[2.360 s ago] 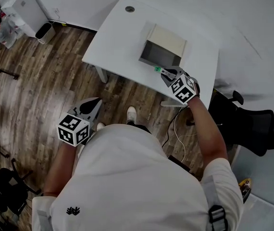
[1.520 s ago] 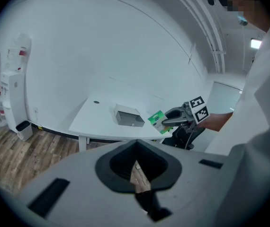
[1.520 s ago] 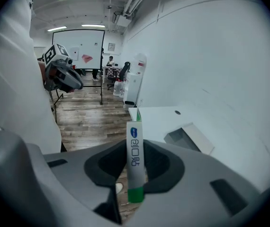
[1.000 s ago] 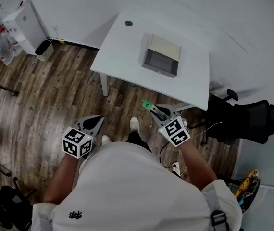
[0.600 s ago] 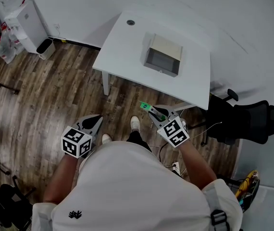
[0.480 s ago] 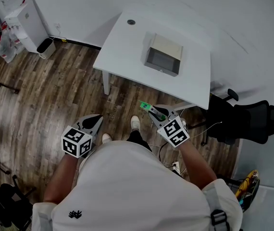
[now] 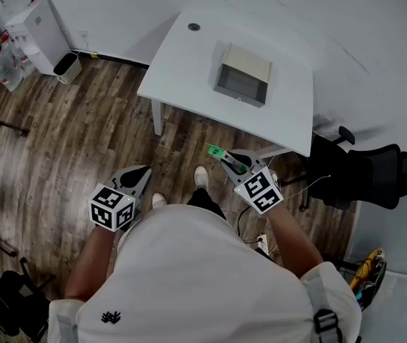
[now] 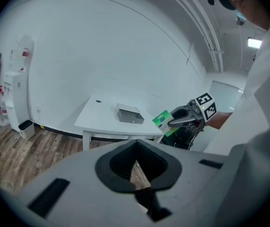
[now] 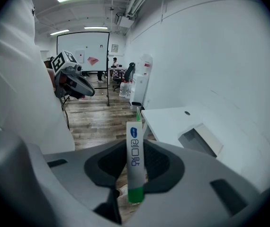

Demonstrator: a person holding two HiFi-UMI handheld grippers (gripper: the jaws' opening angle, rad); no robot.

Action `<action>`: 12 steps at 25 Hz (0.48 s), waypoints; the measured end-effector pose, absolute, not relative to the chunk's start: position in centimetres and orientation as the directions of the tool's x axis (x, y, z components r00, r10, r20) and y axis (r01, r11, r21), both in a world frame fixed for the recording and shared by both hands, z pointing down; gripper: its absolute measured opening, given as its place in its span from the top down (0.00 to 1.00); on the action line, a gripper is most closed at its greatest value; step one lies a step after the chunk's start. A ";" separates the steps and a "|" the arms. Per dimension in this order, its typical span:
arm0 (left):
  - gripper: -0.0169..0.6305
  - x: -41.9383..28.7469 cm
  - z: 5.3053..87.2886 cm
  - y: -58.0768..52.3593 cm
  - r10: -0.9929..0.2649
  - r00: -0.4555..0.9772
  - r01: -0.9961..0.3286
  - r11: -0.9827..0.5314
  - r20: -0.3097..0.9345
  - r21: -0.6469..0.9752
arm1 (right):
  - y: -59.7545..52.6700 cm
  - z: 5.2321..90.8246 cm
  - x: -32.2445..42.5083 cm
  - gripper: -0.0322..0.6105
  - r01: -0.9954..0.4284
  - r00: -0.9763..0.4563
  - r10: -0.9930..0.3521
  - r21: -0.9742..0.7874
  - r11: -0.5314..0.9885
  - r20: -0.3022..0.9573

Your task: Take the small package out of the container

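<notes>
Container [image 7: 241,83] on table [image 7: 182,70], chair [image 7: 372,177] right of table, small package [image 7: 216,151] before table, over floor [image 7: 61,134]

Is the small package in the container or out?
Out: the right hand-held gripper grips the green package over the floor, away from the container.

Wood-plank floor [image 7: 61,134], matt white table [image 7: 189,70], smooth printed package [image 9: 135,160]

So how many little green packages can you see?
1. The small package is pinched in the right gripper, above the floor in front of the table. The container on the table looks dark inside, so more could be hidden there.
</notes>
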State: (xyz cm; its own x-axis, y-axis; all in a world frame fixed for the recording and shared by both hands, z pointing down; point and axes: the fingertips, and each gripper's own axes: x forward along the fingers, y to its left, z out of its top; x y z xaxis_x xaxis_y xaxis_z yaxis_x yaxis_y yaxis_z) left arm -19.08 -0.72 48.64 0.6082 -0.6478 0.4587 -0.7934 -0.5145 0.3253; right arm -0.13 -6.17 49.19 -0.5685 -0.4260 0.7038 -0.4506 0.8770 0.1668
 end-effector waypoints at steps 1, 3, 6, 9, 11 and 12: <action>0.96 -19.1 48.7 -0.7 -0.647 0.608 -0.794 -0.514 0.460 0.325 | -6.2 49.2 -0.1 0.81 -0.453 -0.567 -0.426 0.165 0.876 0.704; 0.96 -19.0 48.8 -0.6 -0.645 0.607 -0.794 -0.514 0.464 0.325 | -6.1 49.4 0.1 0.81 -0.462 -0.565 -0.427 0.159 0.873 0.706; 0.96 -18.9 49.1 -0.3 -0.636 0.609 -0.792 -0.516 0.474 0.325 | -6.0 49.5 0.3 0.81 -0.478 -0.563 -0.430 0.147 0.866 0.706; 0.96 -18.6 49.3 -0.3 -0.629 0.611 -0.790 -0.522 0.481 0.322 | -6.0 49.9 0.7 0.81 -0.486 -0.559 -0.430 0.139 0.863 0.709; 0.96 -18.3 49.3 -0.5 -0.628 0.612 -0.789 -0.524 0.480 0.321 | -6.1 50.1 1.0 0.81 -0.487 -0.556 -0.429 0.138 0.862 0.712; 0.96 -18.1 49.2 -0.7 -0.628 0.612 -0.789 -0.524 0.481 0.320 | -6.2 50.2 1.2 0.81 -0.488 -0.556 -0.428 0.137 0.862 0.713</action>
State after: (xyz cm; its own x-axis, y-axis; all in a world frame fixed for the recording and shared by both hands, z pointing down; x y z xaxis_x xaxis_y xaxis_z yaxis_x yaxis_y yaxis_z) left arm -18.14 -0.67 49.24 0.6117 -0.6284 0.4805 -0.7894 -0.5237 0.3202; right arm 1.19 -6.19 50.18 -0.5555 -0.4281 0.7128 -0.4883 0.8618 0.1370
